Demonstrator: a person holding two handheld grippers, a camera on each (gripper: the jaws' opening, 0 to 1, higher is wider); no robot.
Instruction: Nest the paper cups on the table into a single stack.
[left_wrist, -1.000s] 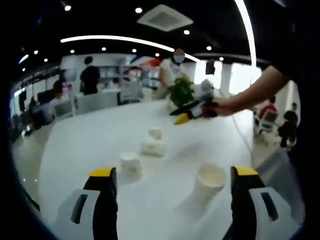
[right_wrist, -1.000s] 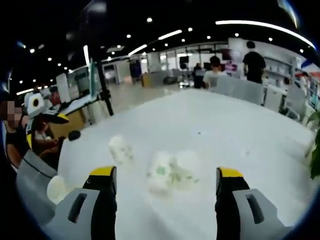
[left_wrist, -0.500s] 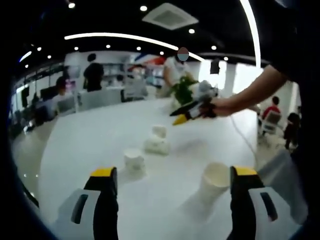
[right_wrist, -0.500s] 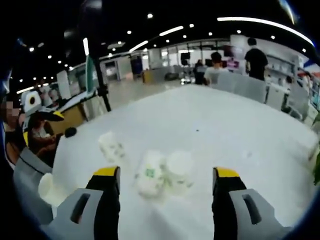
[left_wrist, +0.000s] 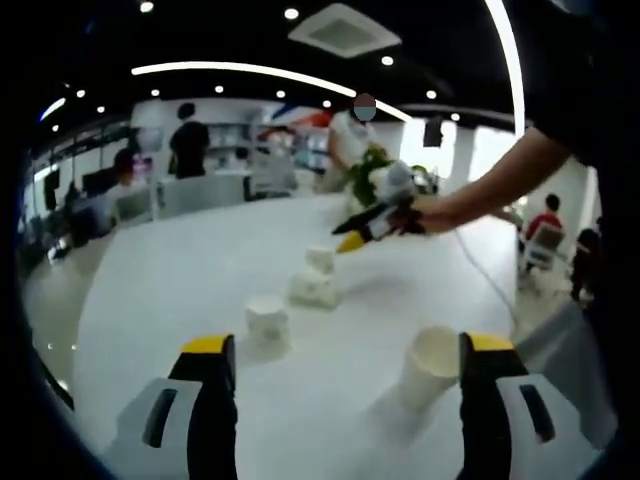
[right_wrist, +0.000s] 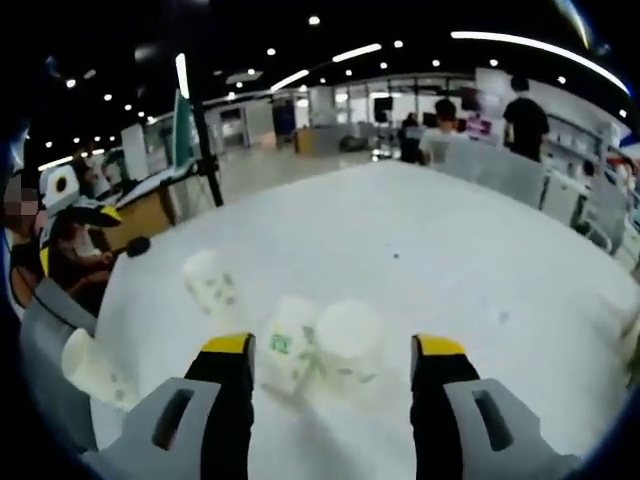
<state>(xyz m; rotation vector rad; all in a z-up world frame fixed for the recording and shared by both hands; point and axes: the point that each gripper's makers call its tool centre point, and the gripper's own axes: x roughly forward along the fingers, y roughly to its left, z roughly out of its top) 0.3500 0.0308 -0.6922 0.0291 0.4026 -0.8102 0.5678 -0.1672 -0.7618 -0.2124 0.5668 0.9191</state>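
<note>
Spanning a wide gap with nothing between the jaws, the left gripper (left_wrist: 340, 385) hovers above the smooth white table (left_wrist: 150, 290). Nearest, an upright paper cup (left_wrist: 432, 365) stands just inside its right jaw. Farther out sit an upside-down cup (left_wrist: 267, 323), then two cups side by side (left_wrist: 314, 280). Beyond these, the right gripper (left_wrist: 372, 226) hangs in a person's hand. The right gripper view shows its jaws equally wide and empty, two printed tapered cups (right_wrist: 318, 350) between the tips, a tilted cup (right_wrist: 210, 284) behind, and another cup (right_wrist: 92, 368) at the left table edge.
</note>
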